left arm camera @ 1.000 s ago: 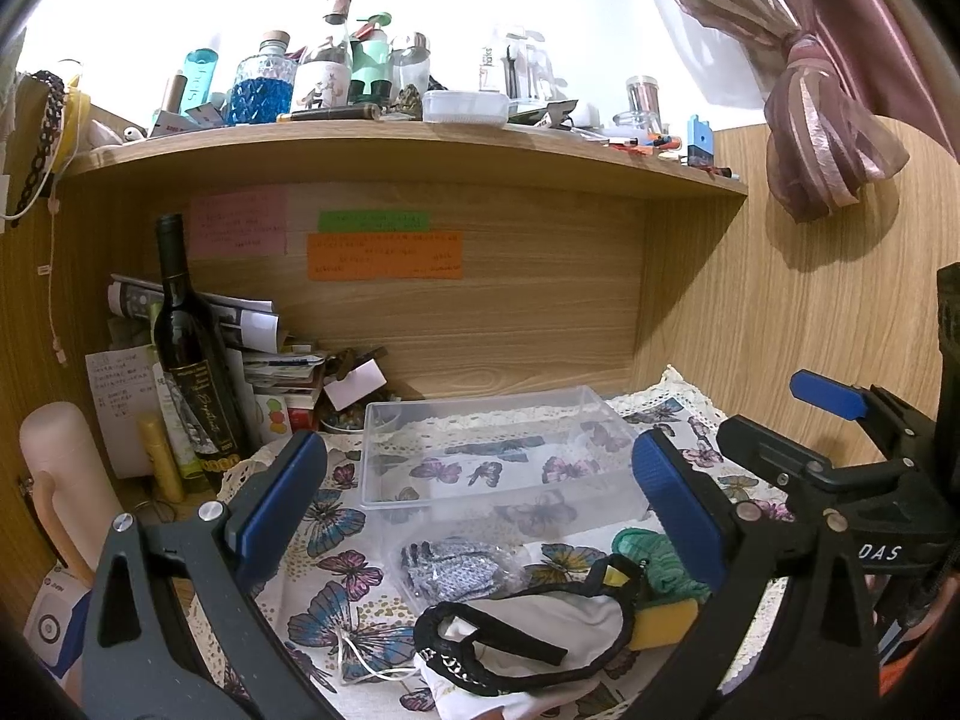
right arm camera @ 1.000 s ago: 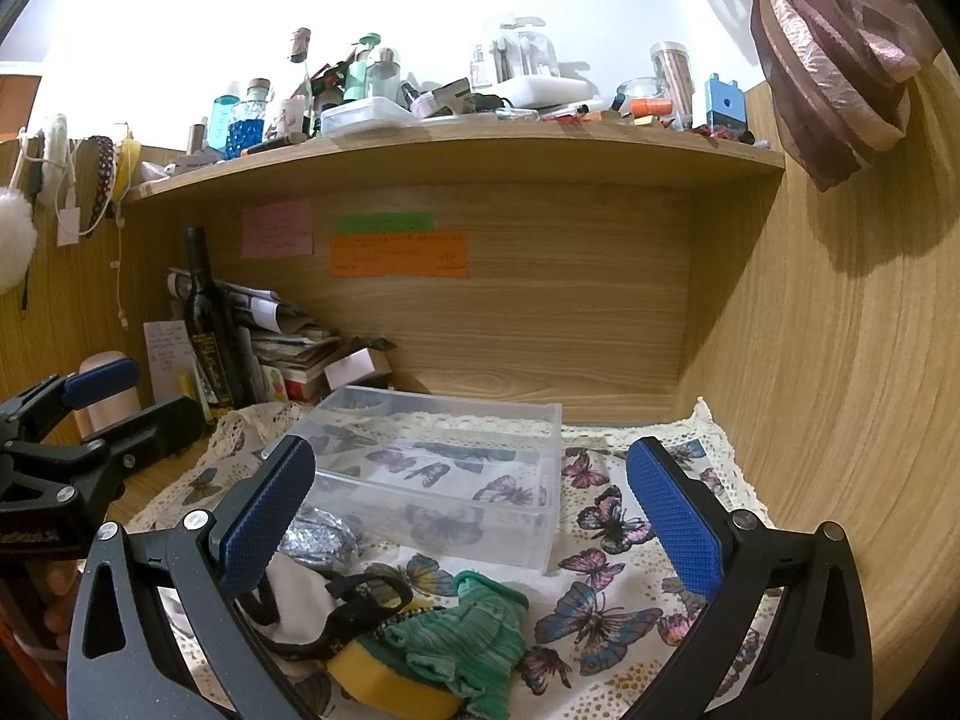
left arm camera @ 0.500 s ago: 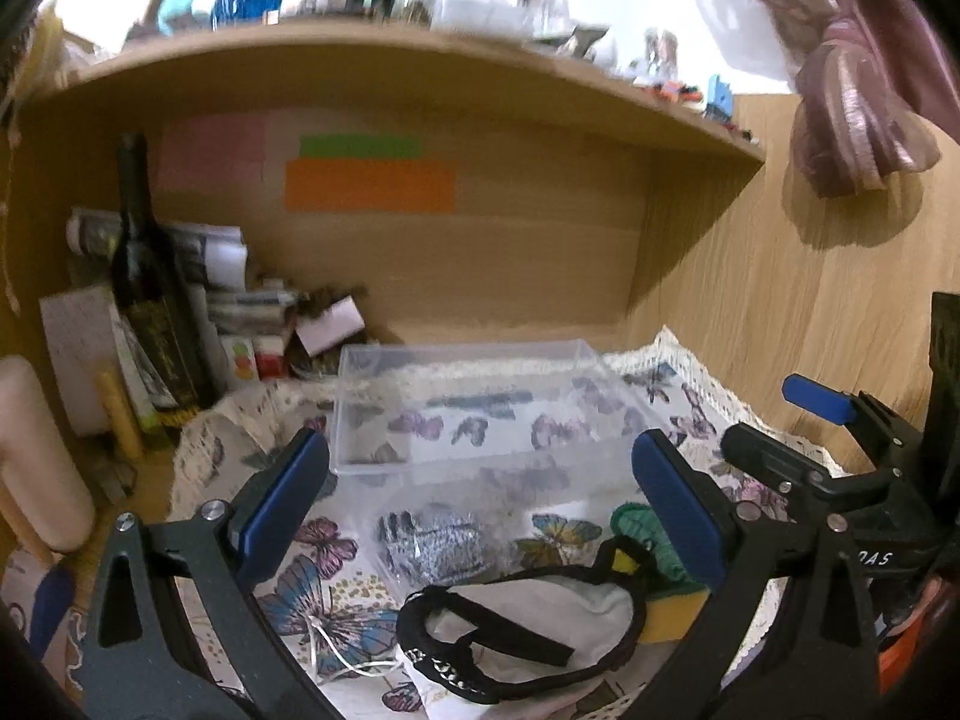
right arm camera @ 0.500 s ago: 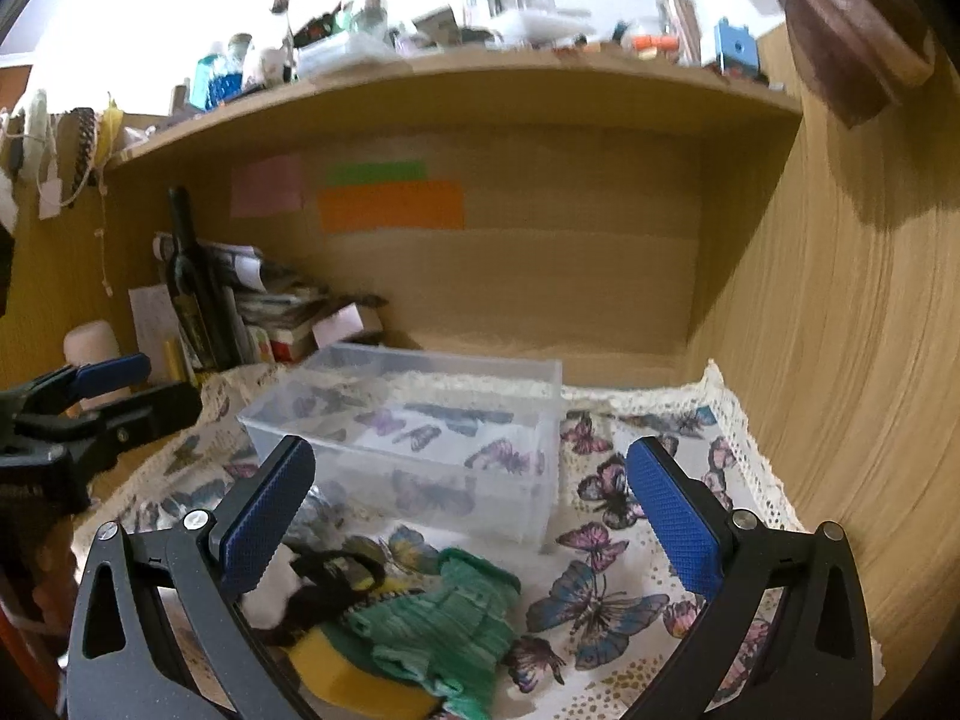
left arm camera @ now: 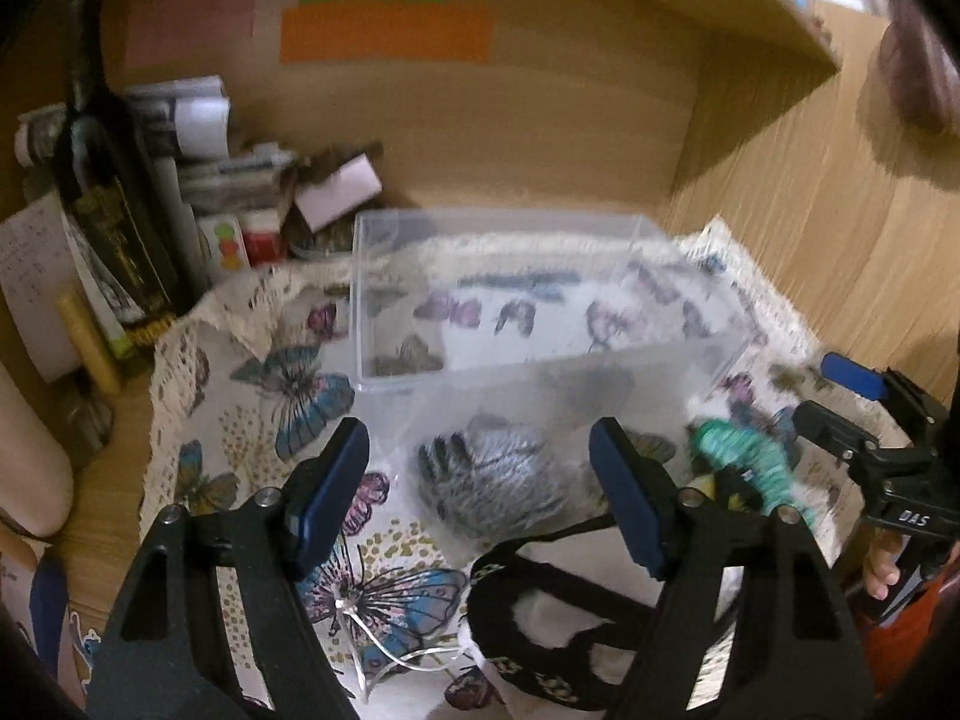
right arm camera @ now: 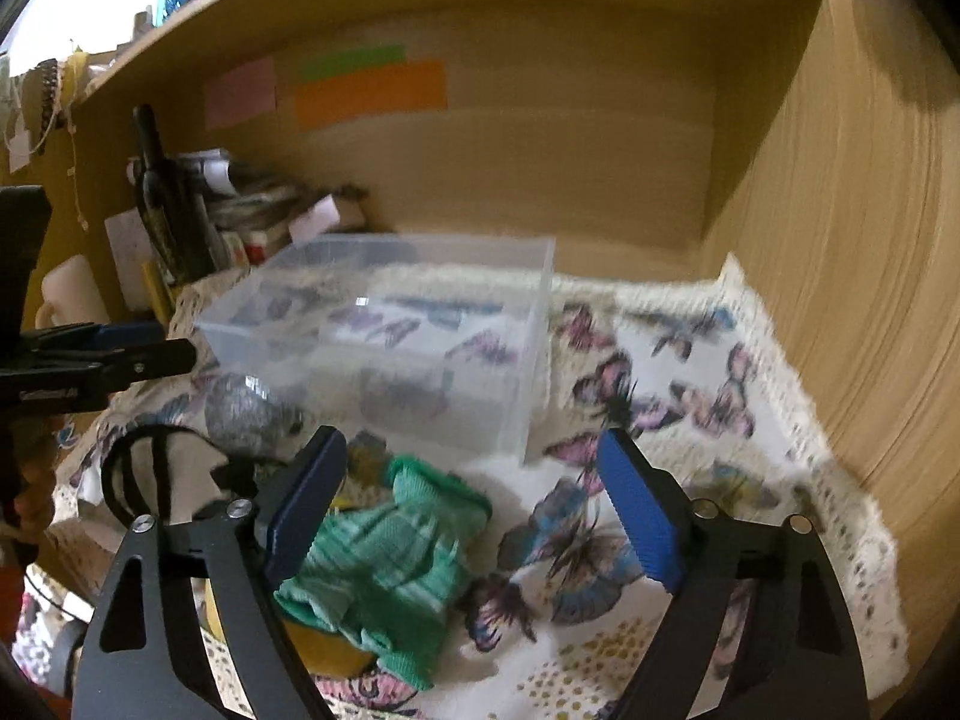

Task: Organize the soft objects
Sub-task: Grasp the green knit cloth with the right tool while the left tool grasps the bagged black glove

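Note:
A clear plastic box stands empty on a butterfly-print cloth. In front of it lie a grey knitted bundle, a white cloth with black straps, a green cloth and a yellow sponge under it. My left gripper hovers over the grey bundle, jaws closing, pads not touching it. My right gripper hangs over the green cloth, jaws closing, the cloth by its left pad, not gripped.
A dark wine bottle, stacked papers and small boxes crowd the back left. Wooden walls close the back and right, with a shelf overhead. A pale cylinder stands at far left.
Both grippers have dropped lower and tilted down toward the cloth pile, and their jaws have narrowed. The left one now sits over the grey bundle, the right one over the green cloth.

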The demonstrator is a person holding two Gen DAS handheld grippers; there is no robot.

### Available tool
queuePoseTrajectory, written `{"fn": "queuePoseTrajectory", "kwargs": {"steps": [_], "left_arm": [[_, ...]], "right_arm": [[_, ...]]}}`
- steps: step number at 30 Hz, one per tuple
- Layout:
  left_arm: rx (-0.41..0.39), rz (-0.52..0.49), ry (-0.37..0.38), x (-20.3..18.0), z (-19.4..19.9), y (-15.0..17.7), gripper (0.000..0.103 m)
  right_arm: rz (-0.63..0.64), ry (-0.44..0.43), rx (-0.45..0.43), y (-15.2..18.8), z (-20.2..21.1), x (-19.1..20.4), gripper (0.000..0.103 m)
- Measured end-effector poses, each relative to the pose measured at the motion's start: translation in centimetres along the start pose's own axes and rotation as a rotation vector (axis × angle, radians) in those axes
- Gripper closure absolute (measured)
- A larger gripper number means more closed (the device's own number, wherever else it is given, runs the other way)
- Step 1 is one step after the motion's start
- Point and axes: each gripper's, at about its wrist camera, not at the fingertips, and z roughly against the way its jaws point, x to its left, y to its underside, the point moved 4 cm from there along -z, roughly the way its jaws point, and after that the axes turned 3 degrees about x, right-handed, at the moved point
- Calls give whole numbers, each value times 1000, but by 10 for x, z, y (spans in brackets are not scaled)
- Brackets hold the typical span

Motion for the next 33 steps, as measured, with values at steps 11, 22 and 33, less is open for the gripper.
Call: {"fn": "queuePoseTrajectory", "kwargs": {"steps": [11,22,33], "left_arm": [[192,-58,-20,0,-54,22,27],[276,-18,68,4,-75,31,53],[171,-46,58,-2,-43,23,76]], "right_arm": [[2,-61,128,18,-27,6,23],[-91,-227,213,27,-36,-1,76],[-35,-104,97,10,-11,-2,93]]}}
